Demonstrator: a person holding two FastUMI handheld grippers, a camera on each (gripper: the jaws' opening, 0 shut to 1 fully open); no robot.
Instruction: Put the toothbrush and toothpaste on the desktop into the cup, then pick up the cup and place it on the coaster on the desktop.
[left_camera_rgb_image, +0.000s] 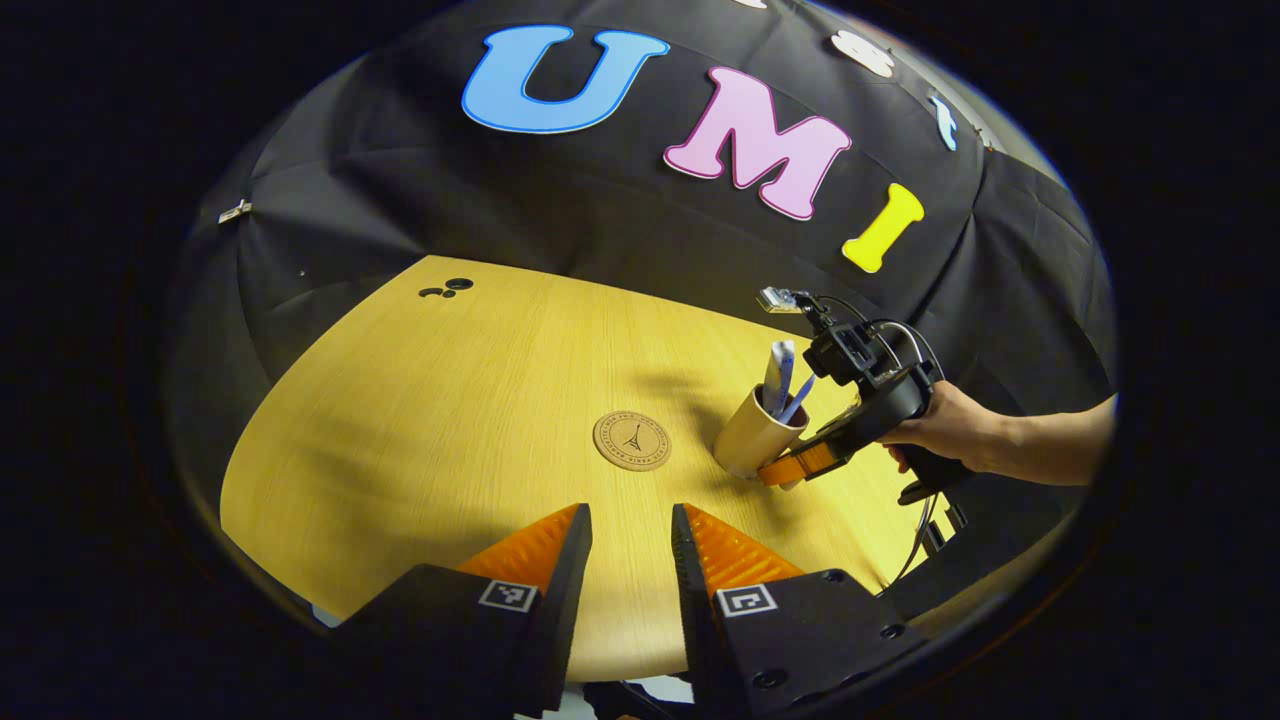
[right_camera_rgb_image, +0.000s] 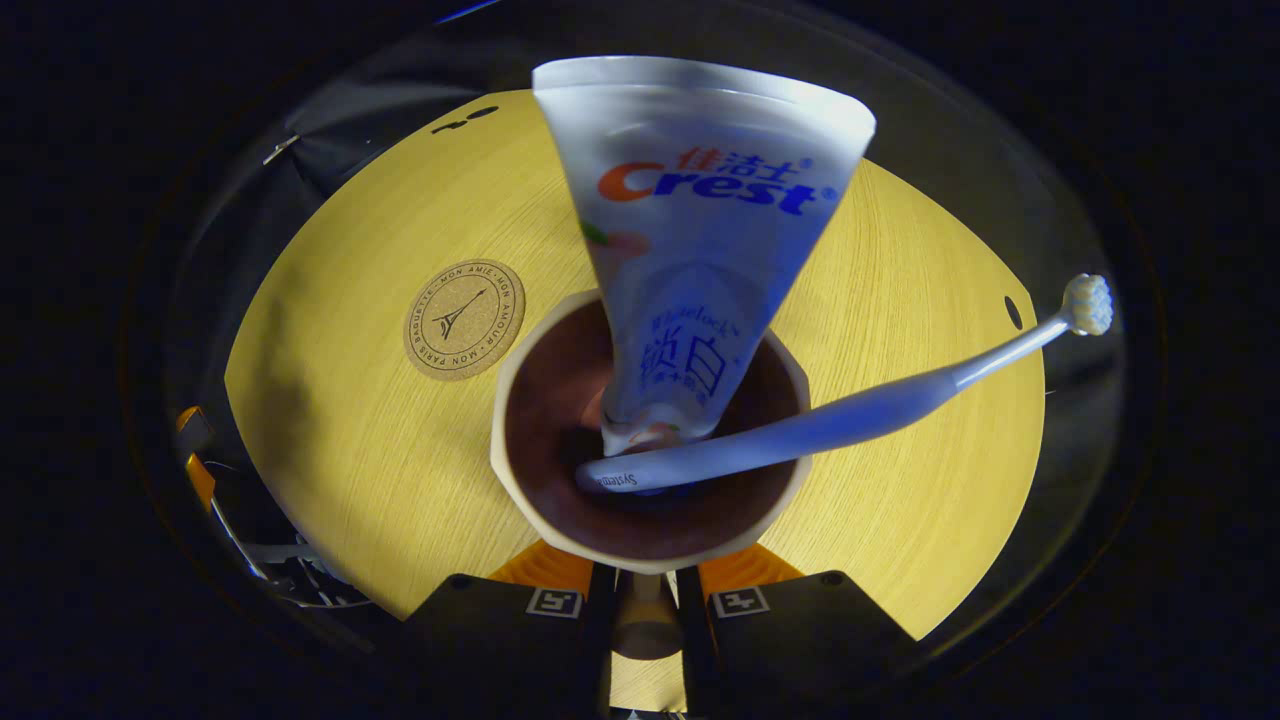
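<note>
Right up against the lens in the right gripper view, the right gripper (right_camera_rgb_image: 645, 585) has its two fingers clamped on the near wall of the cup (right_camera_rgb_image: 520, 470), one from each side. Inside the cup stands the toothpaste (right_camera_rgb_image: 700, 230), crimped end up, with "Crest" in big letters plus some Chinese characters I can't make out. Toothbrush (right_camera_rgb_image: 850, 415) sits in there too, handle down, "Systema" on the handle, bristle head leaning off to the right. Just left and farther back on the wooden desktop (right_camera_rgb_image: 340, 420) lies the round cork coaster (right_camera_rgb_image: 464, 319), printed with an Eiffel Tower and "MON AMIE · MON AMOUR · MON PARIS BAGUETTE" around the rim. Over in the left gripper view, the left gripper (left_camera_rgb_image: 632, 545) hangs over the near desktop, fingers apart, nothing between them. From there the cup looks tilted, just right of the coaster, and a hand (left_camera_rgb_image: 950, 428) reaches in from the right, forearm level, holding the right gripper.
</note>
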